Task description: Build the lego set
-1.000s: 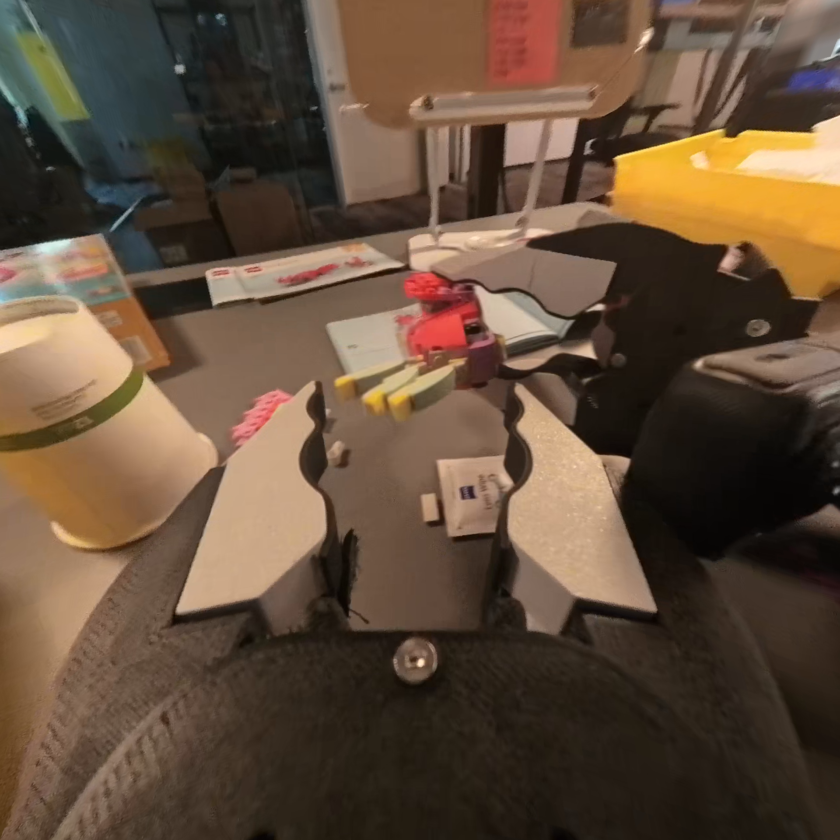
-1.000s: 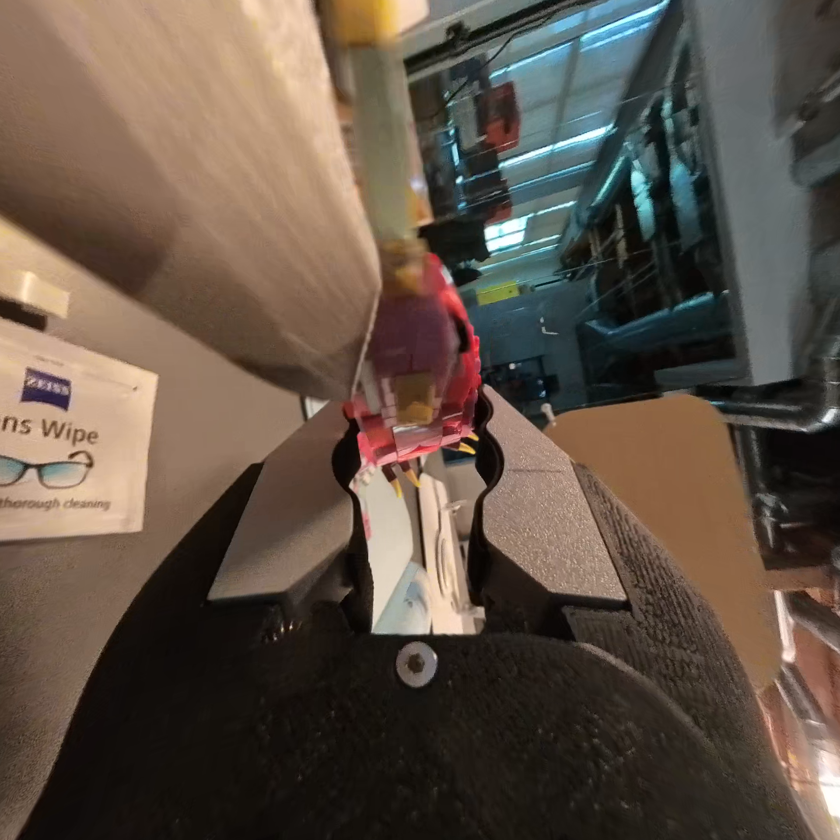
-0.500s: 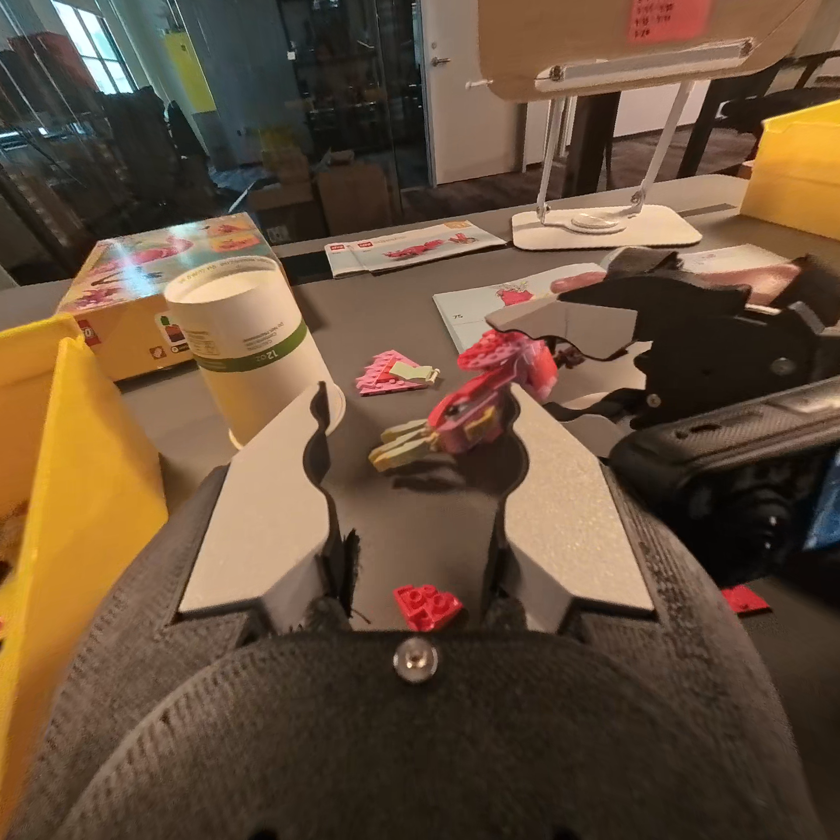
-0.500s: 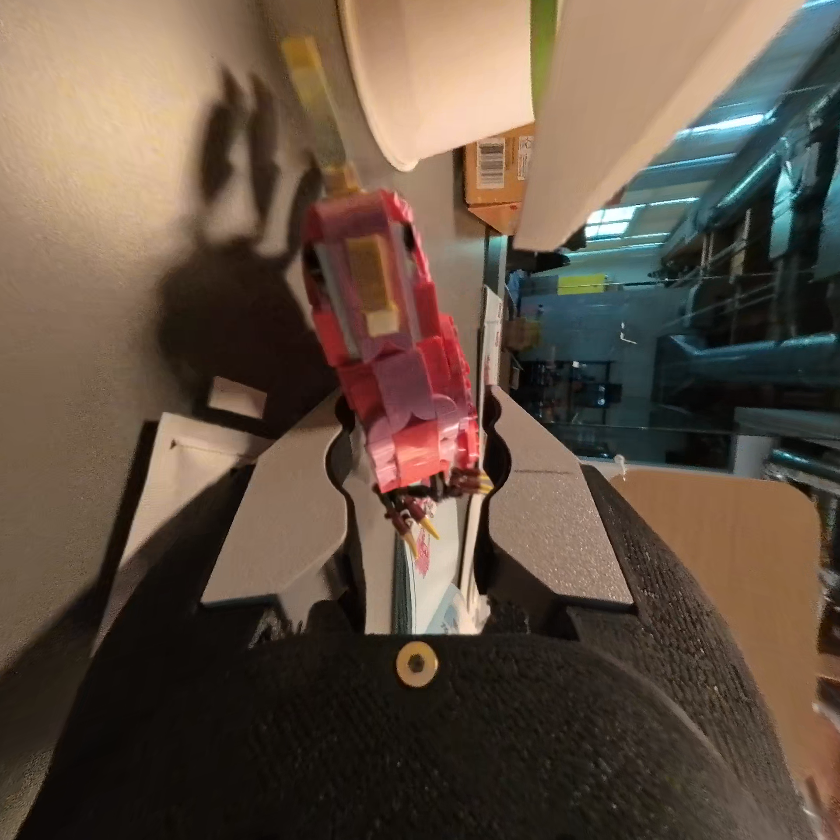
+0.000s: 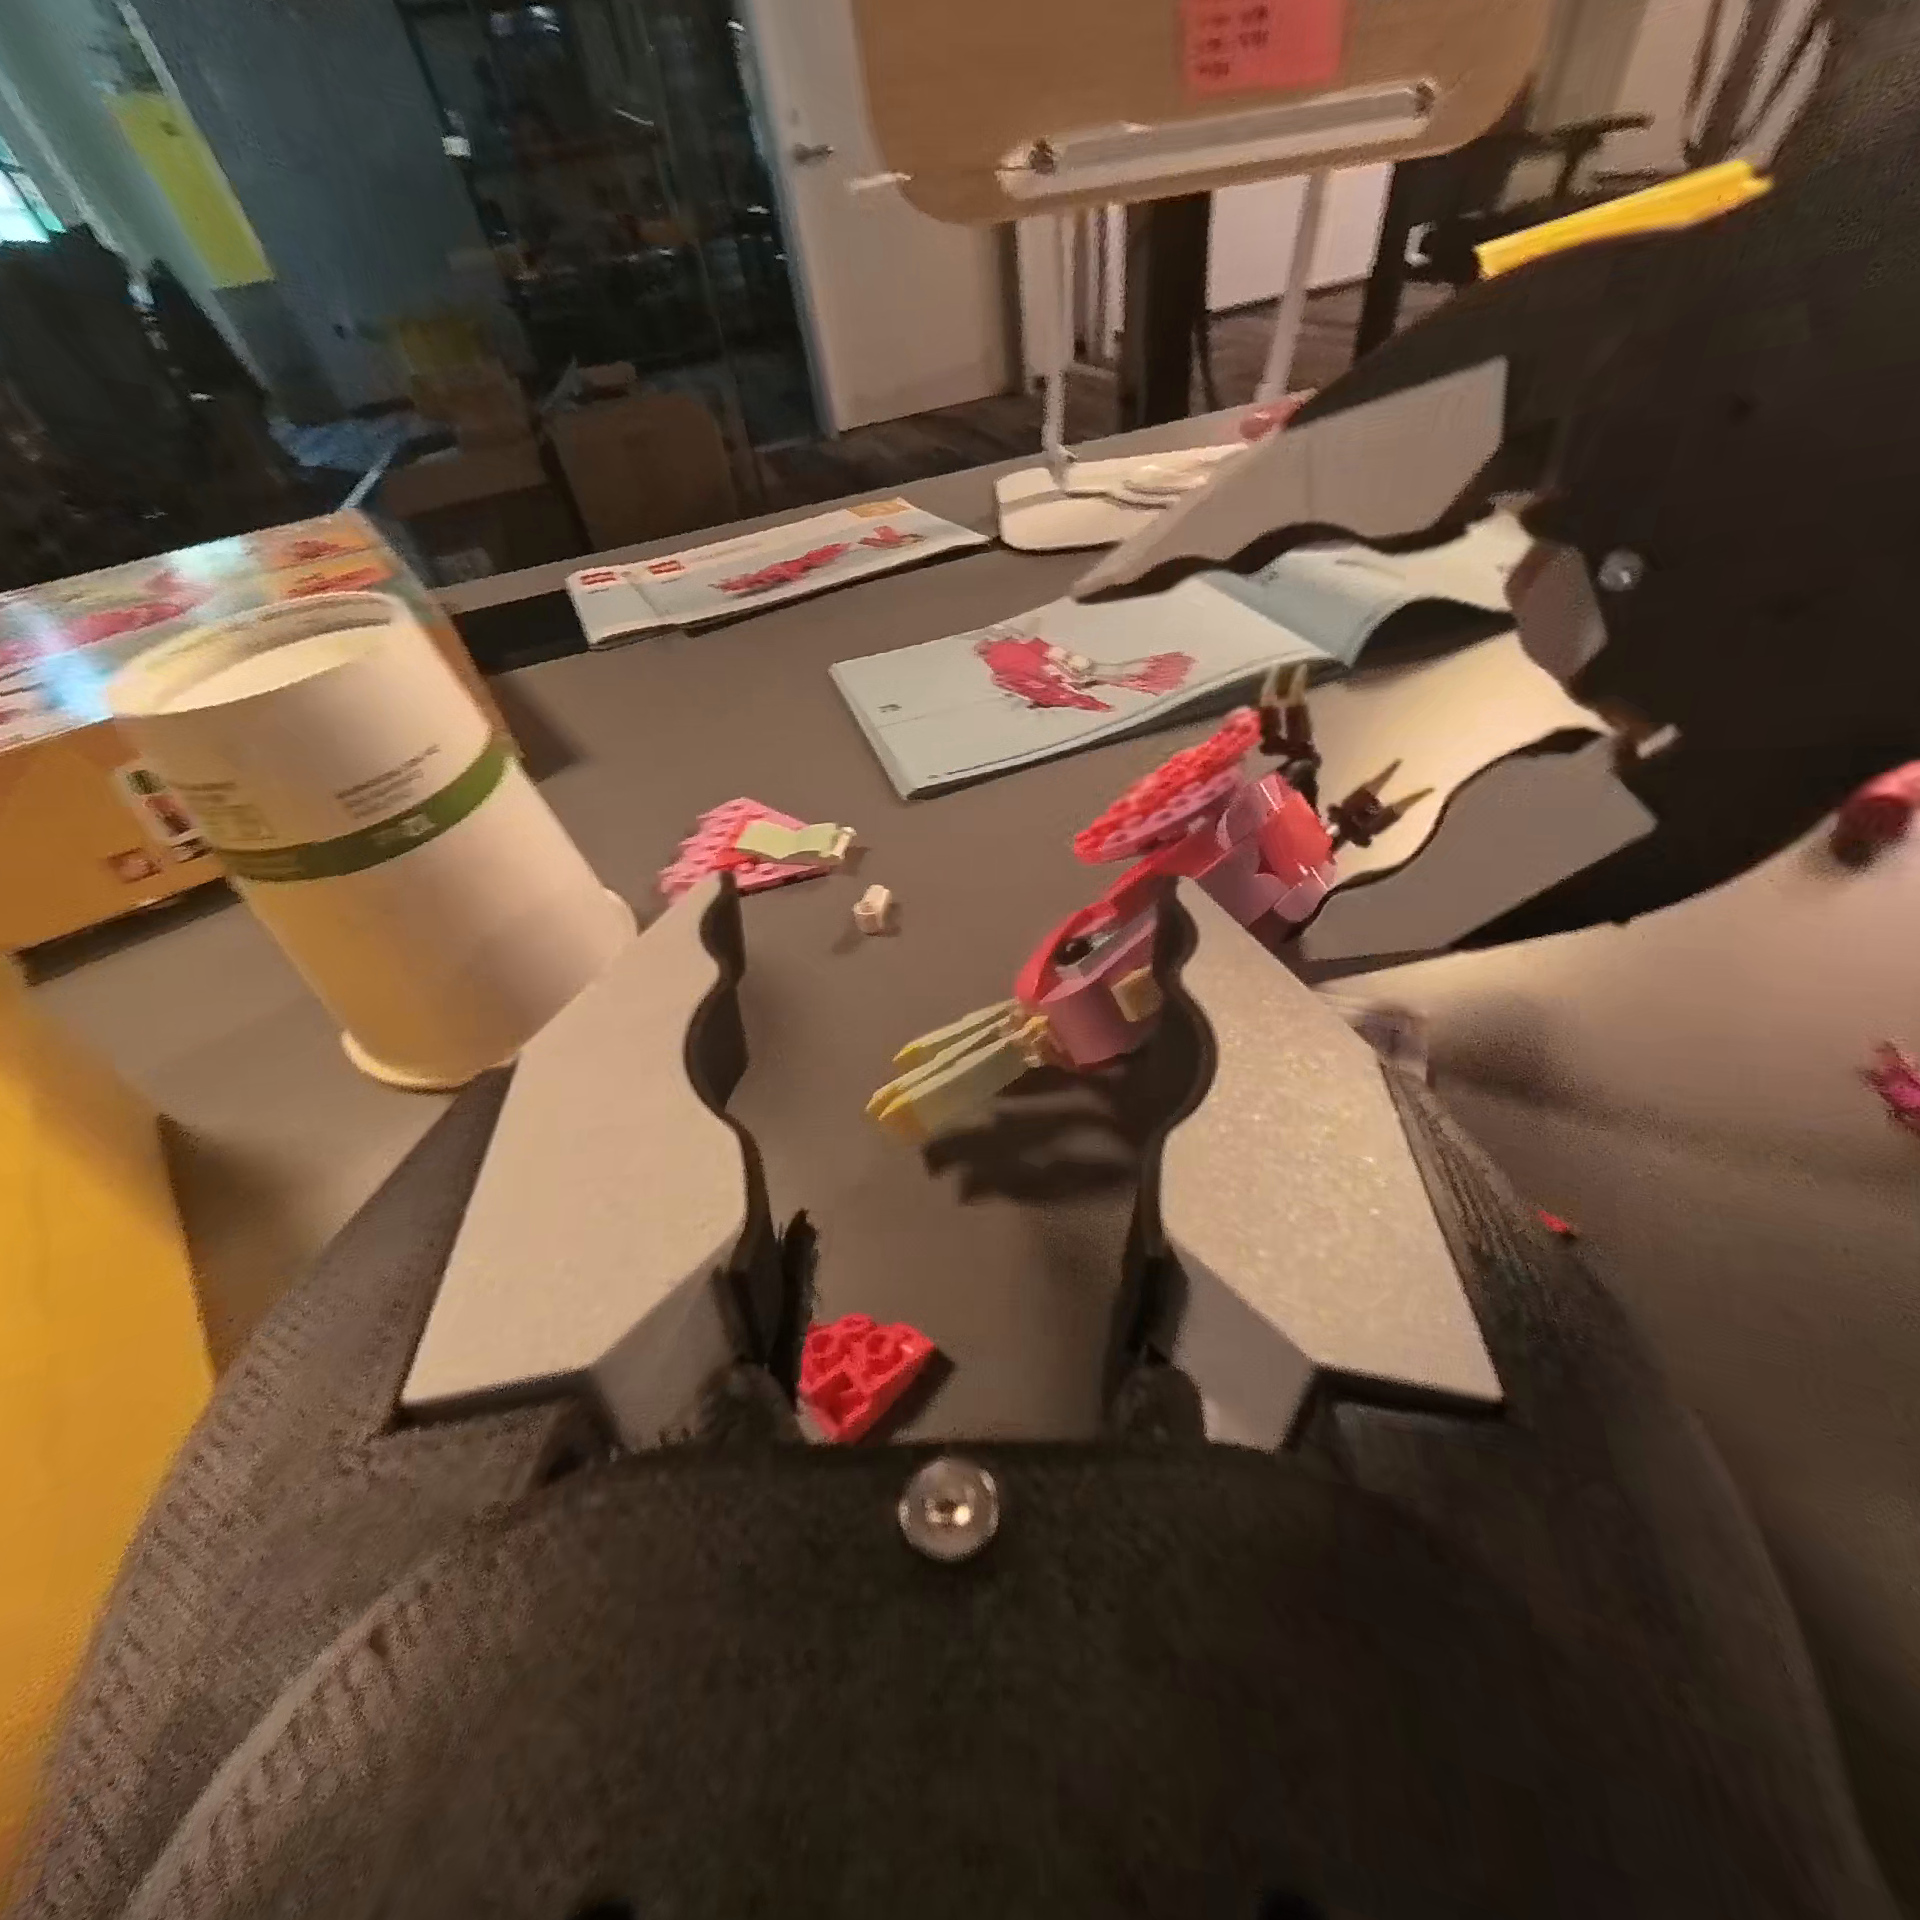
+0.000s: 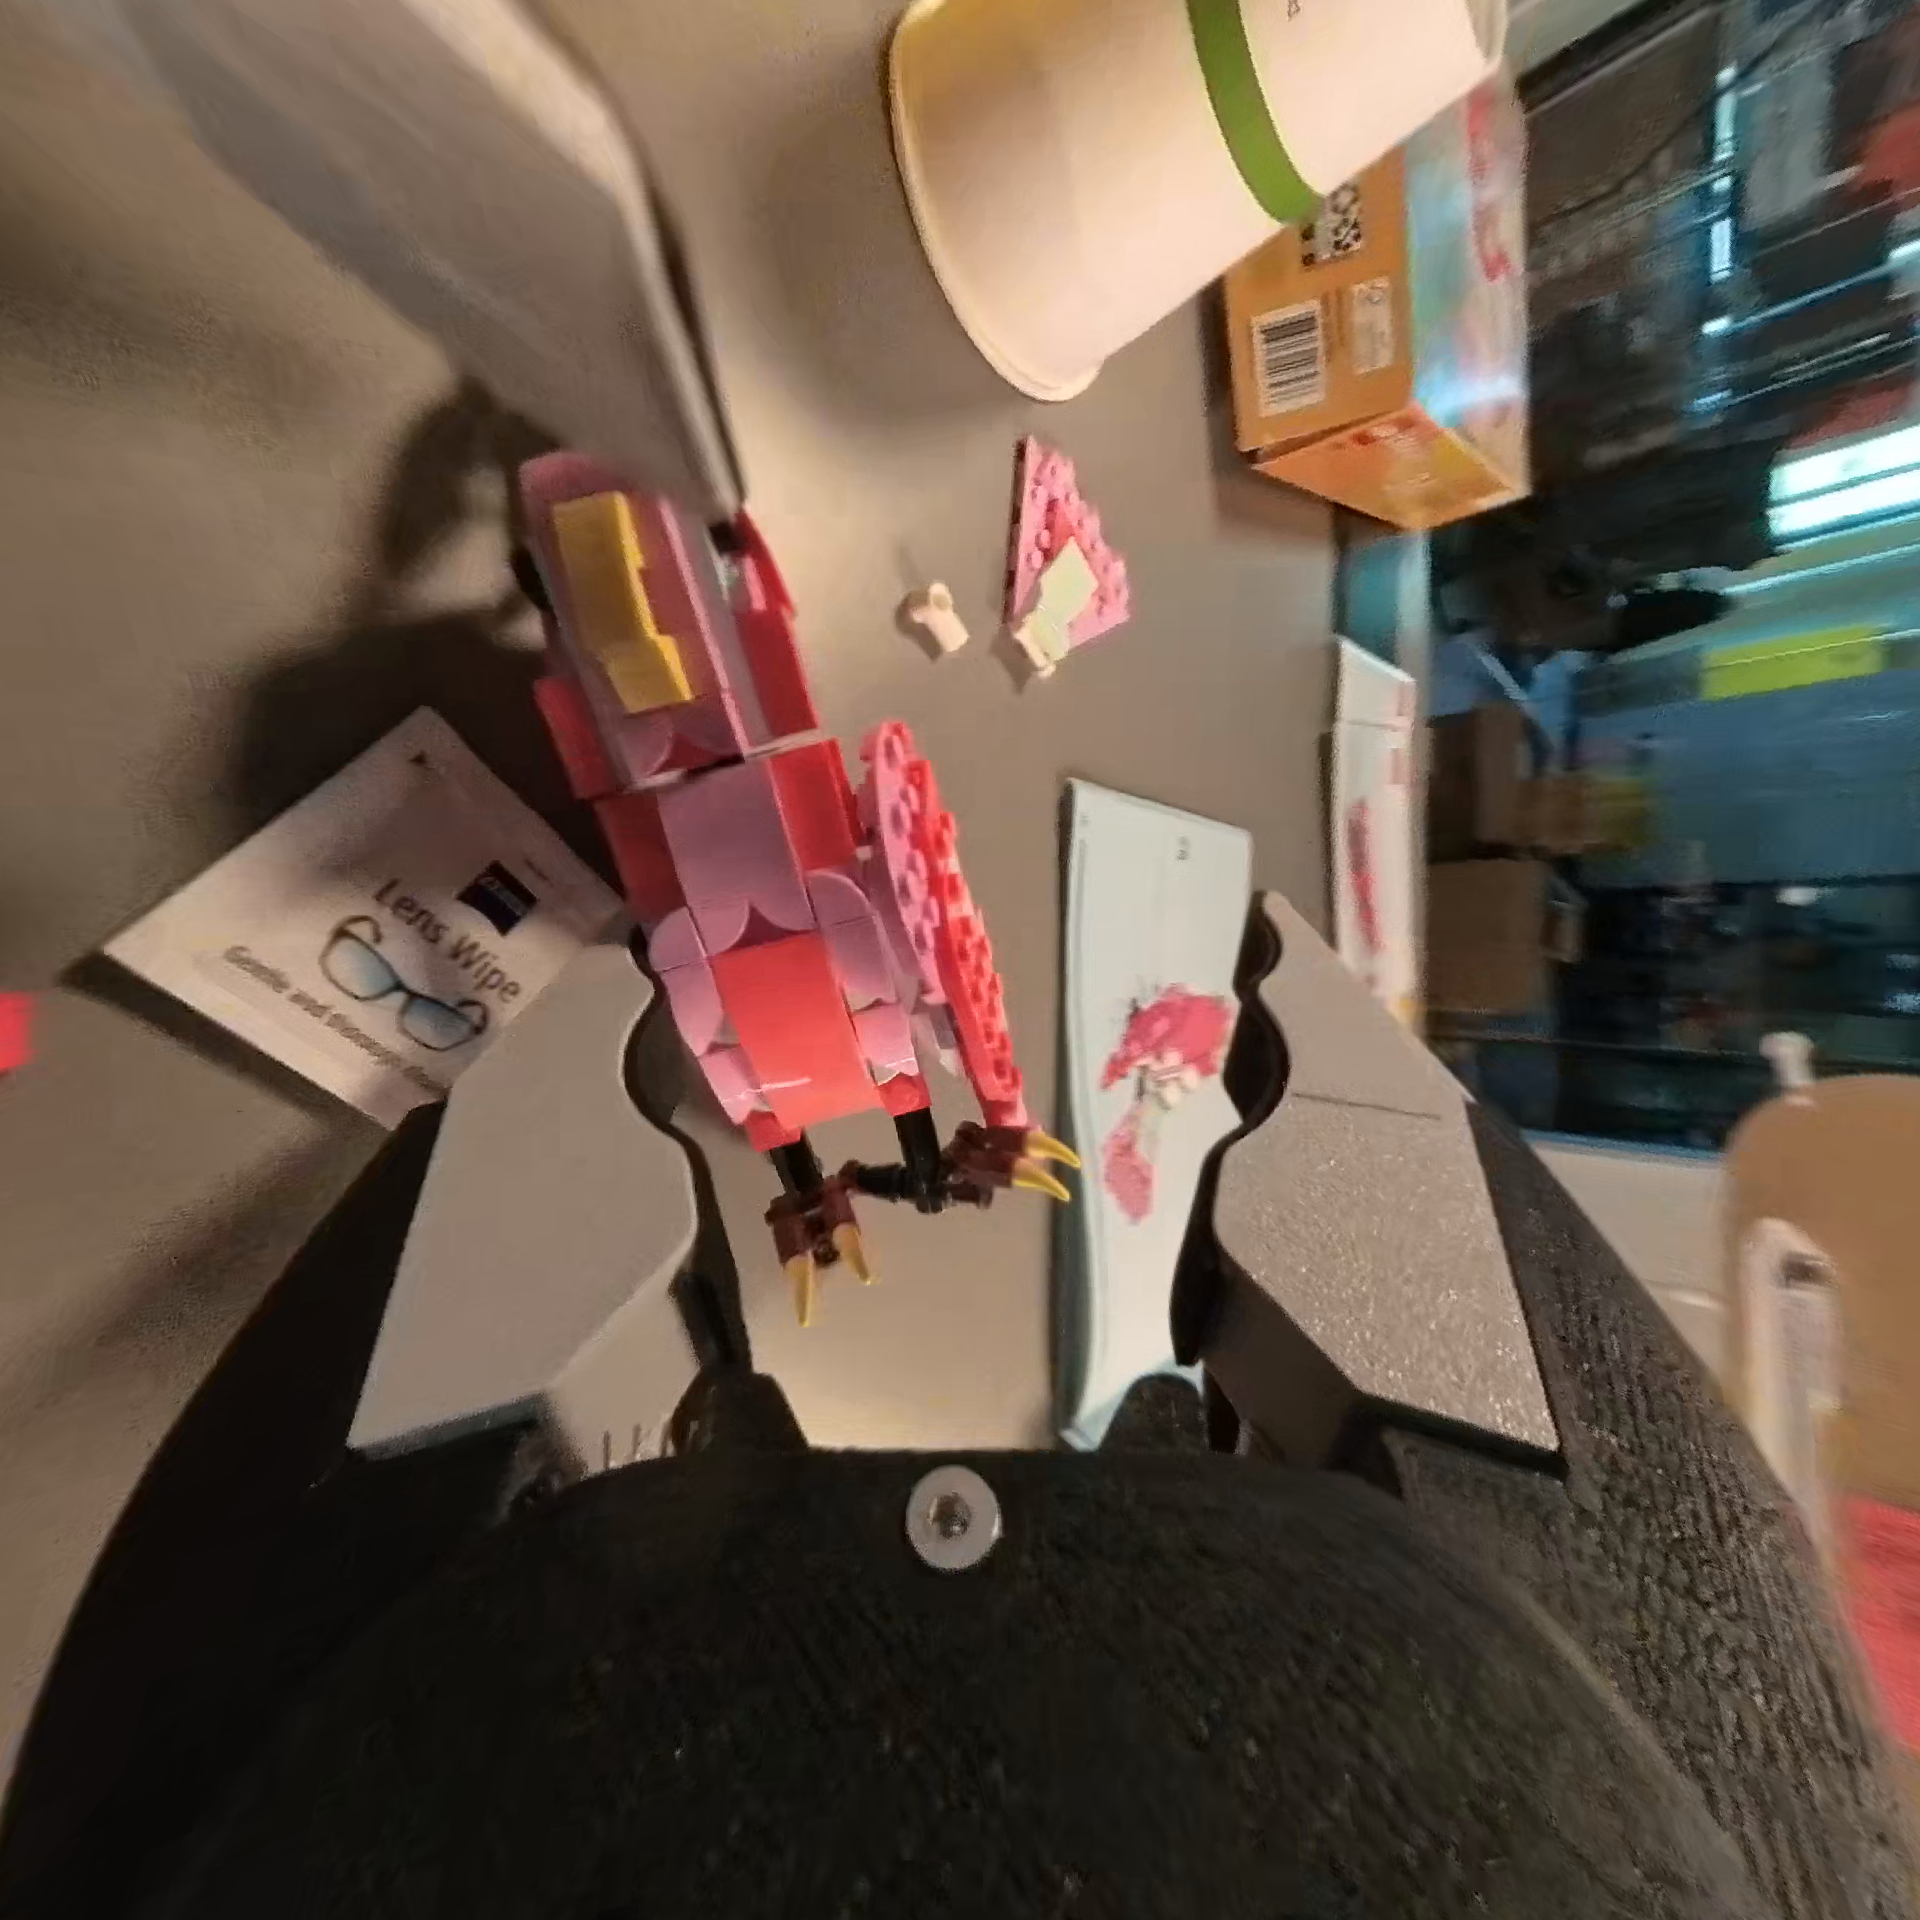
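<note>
A red and pink brick bird with a yellow-green beak lies low over the dark table. My right gripper is wide open around its body. The bird leans by the left finger and the right finger stands clear of it. The right gripper also shows in the left wrist view, jaws spread above and below the bird. My left gripper is open; the bird's head sits beside its right finger. A small red brick piece lies near its base.
A white paper cup stands left, before a toy box. A pink plate piece and a tiny white piece lie between. Booklets lie behind, a wipe packet beside, a yellow bin far left. Across from one pair of fingers to the other is roughly 9 centimetres. The small red brick piece is about 9 centimetres from my left fingertips.
My right jaws have opened wide and let go of the bird, which they gripped a second ago. The bird has come down from the air to the table. My left jaws stay open.
</note>
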A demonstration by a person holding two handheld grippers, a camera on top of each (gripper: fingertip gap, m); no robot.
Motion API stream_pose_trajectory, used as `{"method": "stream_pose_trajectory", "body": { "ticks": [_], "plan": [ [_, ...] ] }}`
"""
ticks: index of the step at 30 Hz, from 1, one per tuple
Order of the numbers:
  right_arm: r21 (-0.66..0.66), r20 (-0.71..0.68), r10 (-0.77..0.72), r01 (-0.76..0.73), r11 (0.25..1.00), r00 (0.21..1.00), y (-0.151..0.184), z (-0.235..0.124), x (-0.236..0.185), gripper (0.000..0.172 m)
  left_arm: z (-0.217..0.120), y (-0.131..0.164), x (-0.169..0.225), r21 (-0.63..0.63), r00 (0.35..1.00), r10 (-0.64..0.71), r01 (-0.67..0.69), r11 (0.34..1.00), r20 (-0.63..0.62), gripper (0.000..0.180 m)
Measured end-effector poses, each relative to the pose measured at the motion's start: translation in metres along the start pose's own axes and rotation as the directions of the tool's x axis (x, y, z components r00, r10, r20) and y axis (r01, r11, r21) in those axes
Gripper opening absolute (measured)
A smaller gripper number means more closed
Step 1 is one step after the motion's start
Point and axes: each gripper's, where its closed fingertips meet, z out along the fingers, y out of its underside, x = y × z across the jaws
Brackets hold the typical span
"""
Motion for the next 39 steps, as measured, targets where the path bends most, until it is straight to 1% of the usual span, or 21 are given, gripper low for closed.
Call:
{"method": "stream_pose_trajectory", "body": {
  "ticks": [2, 5, 6, 7, 10, 12, 15, 17, 19, 20, 21, 22, 23, 24, 25, 27, 28, 30, 33, 36, 39],
  "plan": [
    [0.027, 0.032, 0.046, -0.046, 0.999, 0.998, 0.003, -0.002, -0.001, 0.110, 0.006, 0.006, 0.014, -0.056, 0.996, 0.038, -0.042, 0.998, -0.084, 0.080],
    [0.060, 0.031, 0.057, -0.059, 0.996, 0.998, 0.007, -0.002, 0.000, 0.110, 0.013, 0.015, 0.026, -0.132, 0.982, 0.078, -0.102, 0.986, -0.171, 0.082],
    [0.074, 0.033, 0.057, -0.059, 0.995, 0.998, 0.007, -0.002, 0.000, 0.110, 0.017, 0.018, 0.027, -0.158, 0.980, 0.092, -0.120, 0.980, -0.176, 0.083],
    [0.086, 0.036, 0.058, -0.061, 0.994, 0.998, 0.007, -0.003, -0.001, 0.110, 0.021, 0.021, 0.026, -0.178, 0.978, 0.117, -0.148, 0.973, -0.174, 0.087],
    [0.163, 0.057, 0.068, -0.077, 0.984, 0.996, 0.001, -0.013, -0.003, 0.110, 0.030, 0.028, 0.019, -0.238, 0.970, 0.214, -0.237, 0.942, -0.117, 0.080],
    [0.222, 0.057, 0.083, -0.094, 0.971, 0.995, -0.003, -0.024, -0.001, 0.109, 0.035, 0.033, 0.019, -0.271, 0.956, 0.273, -0.293, 0.917, -0.107, 0.079],
    [0.342, 0.025, 0.106, -0.109, 0.933, 0.994, -0.002, -0.051, 0.009, 0.107, 0.041, 0.034, 0.016, -0.285, 0.960, 0.268, -0.280, 0.917, -0.079, 0.079],
    [0.468, -0.039, 0.216, -0.173, 0.867, 0.976, 0.004, -0.080, 0.033, 0.104, 0.039, 0.028, 0.011, -0.273, 0.968, 0.245, -0.249, 0.929, -0.050, 0.083],
    [0.603, -0.151, 0.392, -0.229, 0.764, 0.908, 0.027, -0.119, 0.070, 0.098, 0.030, 0.010, 0.005, -0.168, 0.976, 0.217, -0.213, 0.963, 0.005, 0.080],
    [0.668, -0.218, 0.491, -0.238, 0.705, 0.843, 0.046, -0.142, 0.091, 0.092, 0.024, -0.005, 0.000, -0.075, 0.979, 0.196, -0.193, 0.978, 0.045, 0.077],
    [0.724, -0.281, 0.594, -0.240, 0.646, 0.754, 0.070, -0.165, 0.110, 0.085, 0.016, -0.019, -0.004, 0.026, 0.981, 0.175, -0.178, 0.984, 0.085, 0.074],
    [0.763, -0.338, 0.691, -0.244, 0.599, 0.639, 0.099, -0.186, 0.127, 0.075, 0.008, -0.031, -0.008, 0.118, 0.981, 0.154, -0.168, 0.979, 0.116, 0.071],
    [0.779, -0.390, 0.764, -0.258, 0.572, 0.515, 0.131, -0.202, 0.137, 0.065, 0.003, -0.038, -0.010, 0.188, 0.984, 0.128, -0.151, 0.970, 0.126, 0.066],
    [0.777, -0.436, 0.805, -0.283, 0.562, 0.401, 0.162, -0.211, 0.141, 0.055, 0.001, -0.040, -0.011, 0.228, 0.989, 0.102, -0.125, 0.966, 0.110, 0.065],
    [0.765, -0.479, 0.821, -0.311, 0.564, 0.311, 0.189, -0.215, 0.141, 0.046, 0.002, -0.039, -0.011, 0.242, 0.992, 0.084, -0.104, 0.965, 0.092, 0.067],
    [0.732, -0.546, 0.818, -0.373, 0.571, 0.180, 0.229, -0.215, 0.134, 0.030, 0.004, -0.036, -0.014, 0.266, 0.992, 0.086, -0.109, 0.958, 0.095, 0.067],
    [0.717, -0.568, 0.812, -0.401, 0.570, 0.138, 0.242, -0.213, 0.132, 0.024, 0.003, -0.036, -0.013, 0.273, 0.991, 0.098, -0.121, 0.954, 0.095, 0.065],
    [0.683, -0.613, 0.784, -0.431, 0.589, 0.100, 0.254, -0.208, 0.127, 0.020, 0.002, -0.037, -0.013, 0.285, 0.988, 0.115, -0.141, 0.948, 0.108, 0.064],
    [0.643, -0.649, 0.755, -0.465, 0.608, 0.090, 0.262, -0.199, 0.121, 0.017, 0.000, -0.037, -0.015, 0.290, 0.983, 0.124, -0.159, 0.944, 0.136, 0.057],
    [0.638, -0.670, 0.739, -0.454, 0.623, 0.074, 0.262, -0.204, 0.120, 0.014, 0.000, -0.035, -0.014, 0.285, 0.982, 0.132, -0.166, 0.944, 0.134, 0.054],
    [0.648, -0.667, 0.742, -0.438, 0.623, 0.069, 0.258, -0.208, 0.118, 0.008, 0.000, -0.035, -0.010, 0.288, 0.978, 0.163, -0.194, 0.938, 0.128, 0.044]
  ]
}}
